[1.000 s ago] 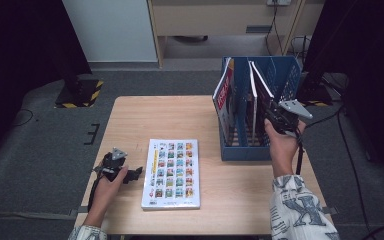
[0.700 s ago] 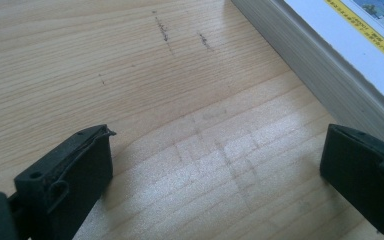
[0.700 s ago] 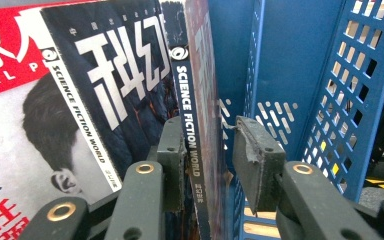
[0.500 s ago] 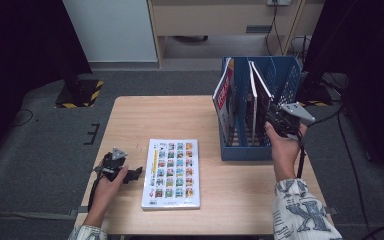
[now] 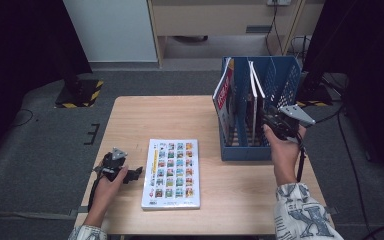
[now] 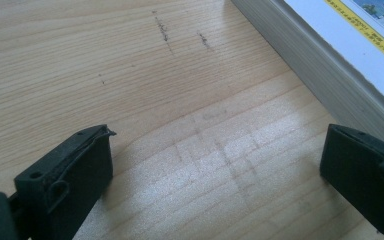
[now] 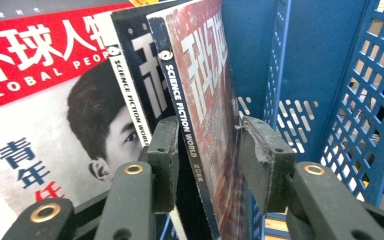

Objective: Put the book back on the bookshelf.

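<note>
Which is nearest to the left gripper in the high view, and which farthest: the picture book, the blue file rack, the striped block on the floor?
1. picture book, lying just right of the left gripper.
2. striped block, on the floor beyond the table's left corner.
3. blue file rack, at the table's right.

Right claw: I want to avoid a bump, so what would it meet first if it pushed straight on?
Probably the Science Fiction World magazine standing between the right claw jaws, then the blue file rack; depth is unclear.

The high view looks down over the table; both gripper views sit close, sharing its book and rack.
</note>
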A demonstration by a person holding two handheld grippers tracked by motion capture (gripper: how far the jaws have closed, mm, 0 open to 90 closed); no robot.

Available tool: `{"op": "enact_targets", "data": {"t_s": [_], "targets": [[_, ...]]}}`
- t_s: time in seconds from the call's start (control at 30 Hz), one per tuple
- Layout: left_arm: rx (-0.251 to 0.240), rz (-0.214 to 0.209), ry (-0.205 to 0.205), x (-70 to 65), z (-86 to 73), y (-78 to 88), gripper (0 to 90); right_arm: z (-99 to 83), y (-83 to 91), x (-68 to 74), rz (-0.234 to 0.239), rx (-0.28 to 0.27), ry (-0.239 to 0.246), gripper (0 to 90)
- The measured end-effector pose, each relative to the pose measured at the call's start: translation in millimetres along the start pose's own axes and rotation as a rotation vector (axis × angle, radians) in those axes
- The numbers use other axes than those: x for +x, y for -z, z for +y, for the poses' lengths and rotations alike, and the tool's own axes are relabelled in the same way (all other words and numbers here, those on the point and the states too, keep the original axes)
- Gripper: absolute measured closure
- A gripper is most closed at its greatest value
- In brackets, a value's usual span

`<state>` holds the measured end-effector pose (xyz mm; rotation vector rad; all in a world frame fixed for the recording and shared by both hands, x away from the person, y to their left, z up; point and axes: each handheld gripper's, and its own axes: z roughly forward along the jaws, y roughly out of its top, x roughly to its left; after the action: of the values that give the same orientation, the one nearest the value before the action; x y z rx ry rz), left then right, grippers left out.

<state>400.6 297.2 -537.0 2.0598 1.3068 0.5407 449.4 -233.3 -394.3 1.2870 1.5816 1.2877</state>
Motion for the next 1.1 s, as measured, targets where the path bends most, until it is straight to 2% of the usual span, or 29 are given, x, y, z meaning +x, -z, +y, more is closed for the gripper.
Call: {"op": "enact_targets", "data": {"t_s": [0.1, 0.57, 0.7, 0.8, 1.0, 1.1], "targets": [[0.0, 0.0, -0.001, 0.0, 0.0, 0.0, 0.0, 0.3, 1.3, 1.2, 0.005, -0.004, -0.005, 58.5], [0.001, -0.001, 0.001, -0.3, 0.0, 0.1, 0.0, -1.8, 8.8, 7.5, 0.046, -0.004, -0.001, 42.4], [0.0, -0.002, 0.002, -0.8, -0.3, 0.2, 0.0, -3.9, 11.7, 13.9, 0.064, 0.004, 0.017, 32.7], [0.003, -0.006, -0.005, -1.3, -0.6, 0.8, 0.0, -7.2, 15.3, 18.0, 0.097, -0.008, 0.002, 28.0], [0.012, -0.017, -0.005, -2.4, -0.1, 1.3, 0.0, -18.9, 25.4, 30.0, 0.132, -0.026, -0.005, 23.8], [0.0, -0.021, -0.009, -2.0, -1.1, 1.0, 0.0, -25.0, 31.0, 38.3, 0.146, -0.026, 0.011, 22.6]]}}
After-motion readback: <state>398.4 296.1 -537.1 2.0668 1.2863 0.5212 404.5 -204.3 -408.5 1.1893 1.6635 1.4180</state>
